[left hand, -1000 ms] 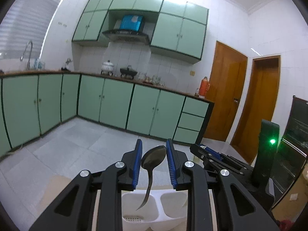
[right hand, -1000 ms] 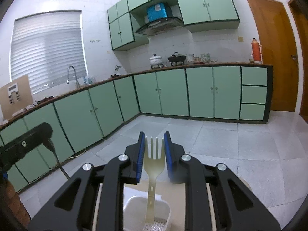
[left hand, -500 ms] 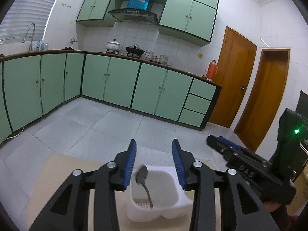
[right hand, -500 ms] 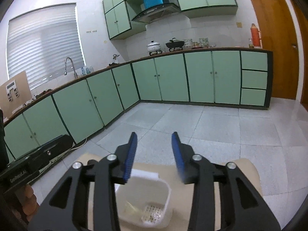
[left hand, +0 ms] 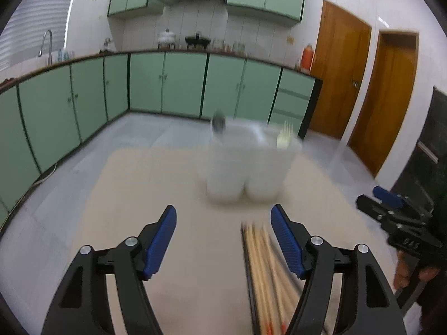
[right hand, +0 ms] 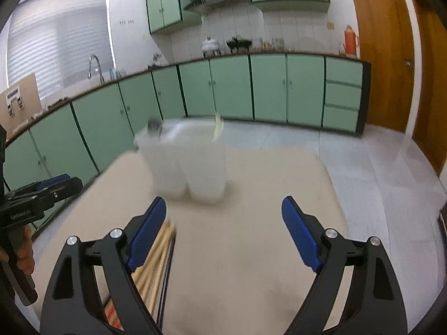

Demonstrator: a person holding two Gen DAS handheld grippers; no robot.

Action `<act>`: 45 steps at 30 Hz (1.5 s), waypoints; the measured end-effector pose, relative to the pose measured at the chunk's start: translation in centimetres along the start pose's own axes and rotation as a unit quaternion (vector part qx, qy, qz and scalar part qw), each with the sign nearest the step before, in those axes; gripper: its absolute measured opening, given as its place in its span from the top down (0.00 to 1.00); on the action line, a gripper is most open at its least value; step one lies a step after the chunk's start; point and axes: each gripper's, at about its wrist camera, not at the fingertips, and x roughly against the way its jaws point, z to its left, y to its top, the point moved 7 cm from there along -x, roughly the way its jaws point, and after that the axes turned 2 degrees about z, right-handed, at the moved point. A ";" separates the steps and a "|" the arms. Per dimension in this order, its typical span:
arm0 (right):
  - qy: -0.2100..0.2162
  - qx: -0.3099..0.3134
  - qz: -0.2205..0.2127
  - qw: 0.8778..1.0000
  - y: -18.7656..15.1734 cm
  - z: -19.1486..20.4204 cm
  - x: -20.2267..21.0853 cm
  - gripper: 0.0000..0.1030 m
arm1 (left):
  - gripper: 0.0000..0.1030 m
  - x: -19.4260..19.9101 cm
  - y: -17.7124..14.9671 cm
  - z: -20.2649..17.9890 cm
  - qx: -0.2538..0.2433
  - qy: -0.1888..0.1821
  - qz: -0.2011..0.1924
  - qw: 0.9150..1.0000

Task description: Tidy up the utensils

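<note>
A white two-compartment utensil holder (left hand: 248, 164) stands on the beige table (left hand: 173, 189); it also shows in the right wrist view (right hand: 184, 159). A metal spoon (left hand: 218, 124) stands in its left compartment and a cream fork (left hand: 284, 138) in its right one. Several wooden chopsticks (left hand: 268, 268) lie on the table near me, beside the left gripper's right finger; they also show in the right wrist view (right hand: 153, 256). My left gripper (left hand: 223, 234) is open and empty. My right gripper (right hand: 223, 229) is open and empty. Both views are blurred.
Green kitchen cabinets (left hand: 167, 83) run along the far wall, with wooden doors (left hand: 340, 67) at the right. The right gripper's body (left hand: 396, 223) shows at the right of the left wrist view, the left one (right hand: 33, 203) at the left of the right wrist view.
The spoon and fork were let go into the holder. Both grippers opened wide, then drew back and down from the holder toward the chopsticks.
</note>
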 end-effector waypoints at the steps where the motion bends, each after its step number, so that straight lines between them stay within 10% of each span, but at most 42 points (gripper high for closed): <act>1: 0.001 -0.003 0.006 1.000 -1.1 0.0 0.6 0.20 | 0.33 0.3 -1.3 0.0 -0.001 0.006 0.007 1.000; 17: 0.001 0.034 0.060 0.998 -14.5 4.3 5.3 0.55 | 0.33 4.4 -13.2 0.0 0.003 0.045 0.007 0.999; 32: 0.043 0.078 0.115 0.989 -16.7 7.0 3.9 0.93 | 0.34 3.6 -14.9 -1.6 -0.022 0.017 0.055 0.998; 45: 0.024 0.047 0.119 0.991 -16.4 4.4 3.9 0.94 | 0.40 2.2 -15.8 -1.8 -0.029 0.022 0.095 0.995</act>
